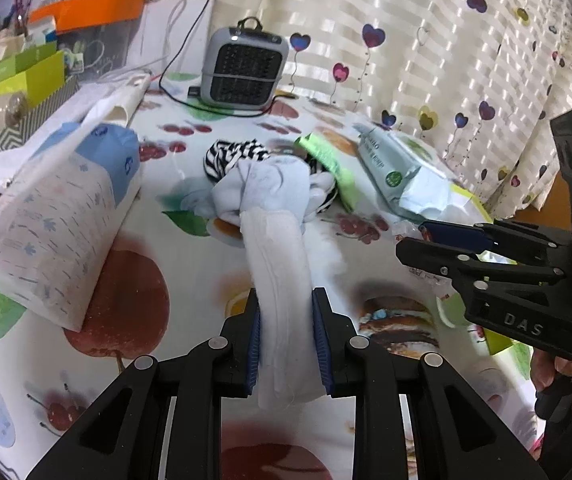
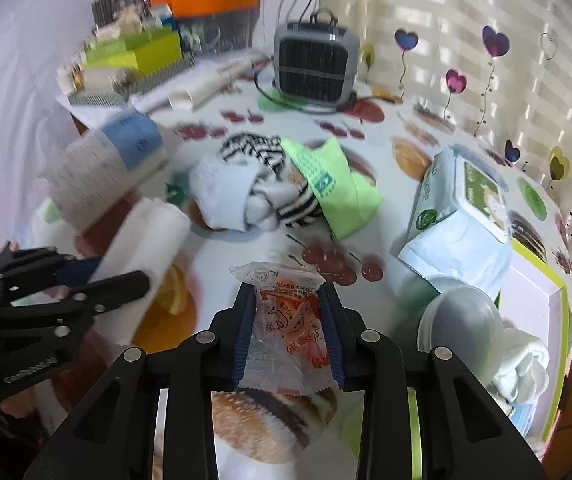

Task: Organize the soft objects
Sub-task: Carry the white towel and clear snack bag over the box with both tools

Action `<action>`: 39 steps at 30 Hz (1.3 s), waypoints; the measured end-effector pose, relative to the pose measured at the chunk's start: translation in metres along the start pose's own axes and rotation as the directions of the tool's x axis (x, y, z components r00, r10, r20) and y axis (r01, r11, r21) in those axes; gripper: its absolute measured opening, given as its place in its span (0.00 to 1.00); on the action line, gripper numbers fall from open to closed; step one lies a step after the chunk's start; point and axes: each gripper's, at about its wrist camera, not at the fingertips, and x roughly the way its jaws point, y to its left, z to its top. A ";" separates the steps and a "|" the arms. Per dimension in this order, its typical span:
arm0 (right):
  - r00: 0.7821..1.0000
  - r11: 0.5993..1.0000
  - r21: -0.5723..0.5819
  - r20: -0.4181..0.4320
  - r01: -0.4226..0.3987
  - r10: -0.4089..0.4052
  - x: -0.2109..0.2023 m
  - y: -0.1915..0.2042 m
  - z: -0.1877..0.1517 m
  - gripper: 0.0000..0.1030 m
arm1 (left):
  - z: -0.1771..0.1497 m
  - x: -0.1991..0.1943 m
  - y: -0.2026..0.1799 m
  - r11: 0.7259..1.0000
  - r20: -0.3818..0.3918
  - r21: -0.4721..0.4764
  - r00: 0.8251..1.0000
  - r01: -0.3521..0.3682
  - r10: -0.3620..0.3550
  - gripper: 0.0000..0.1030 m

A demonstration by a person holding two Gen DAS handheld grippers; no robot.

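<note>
My left gripper [image 1: 286, 320] is shut on a long white folded pad [image 1: 278, 256] that sticks out forward between the blue pads. Just beyond it lies a pile of soft things [image 1: 270, 176]: a black-and-white striped cloth, pale socks and a green cloth [image 1: 326, 160]. My right gripper [image 2: 286, 296] is shut on a crinkled clear wrapper with orange print [image 2: 286, 320], held over the fruit-print tablecloth. In the right wrist view the left gripper [image 2: 118, 276] shows at the left with the white pad [image 2: 146, 248]. The pile [image 2: 246, 192] sits ahead of it.
A grey fan heater [image 2: 314, 64] with its cable stands at the back. A diaper pack [image 1: 58, 216] lies at the left, a wet-wipes pack [image 2: 462, 208] at the right. A green-rimmed box [image 2: 534, 300] and a clear plastic lid [image 2: 458, 320] sit at the right. Boxes crowd the back left.
</note>
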 end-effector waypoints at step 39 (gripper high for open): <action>0.972 0.988 0.143 0.237 -0.049 0.014 -0.101 -0.010 -0.049 0.33 | -0.008 -0.063 -0.070 0.987 0.096 0.130 0.990 0.090 -0.103 0.22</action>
